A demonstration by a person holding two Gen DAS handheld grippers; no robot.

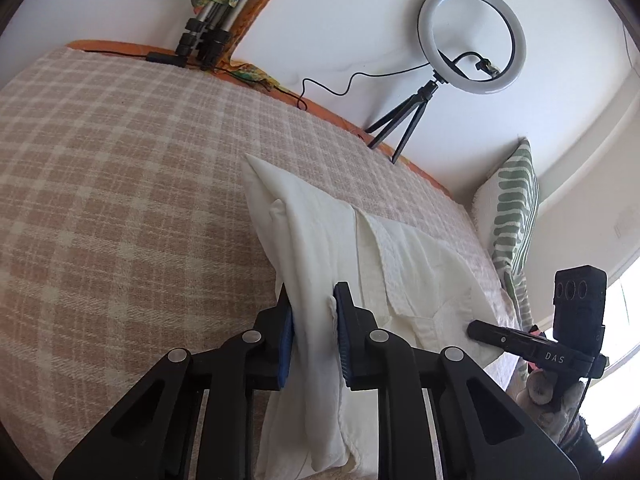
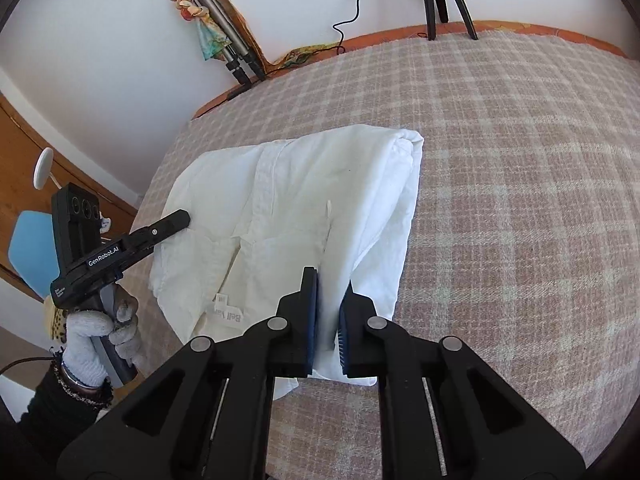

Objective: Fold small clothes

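Note:
A white garment (image 1: 400, 264) lies partly folded on a pink and beige checked blanket (image 1: 120, 200). My left gripper (image 1: 313, 292) is shut on a raised fold at one edge of it; the cloth fills the gap between the blue pads. In the right wrist view the same garment (image 2: 288, 192) shows its label near the front, and my right gripper (image 2: 330, 280) is shut on a lifted fold at its right side. The left gripper (image 2: 182, 216), held by a gloved hand (image 2: 100, 328), reaches onto the garment's left edge. The right gripper (image 1: 476, 326) shows at the garment's right edge.
A ring light (image 1: 472, 36) on a small tripod stands at the blanket's far edge by the white wall. A green-striped pillow (image 1: 516, 208) leans at the right. A folded tripod (image 2: 224, 28) with colourful cloth leans in the corner. Wooden furniture (image 2: 24, 152) and a blue chair (image 2: 32, 252) are at left.

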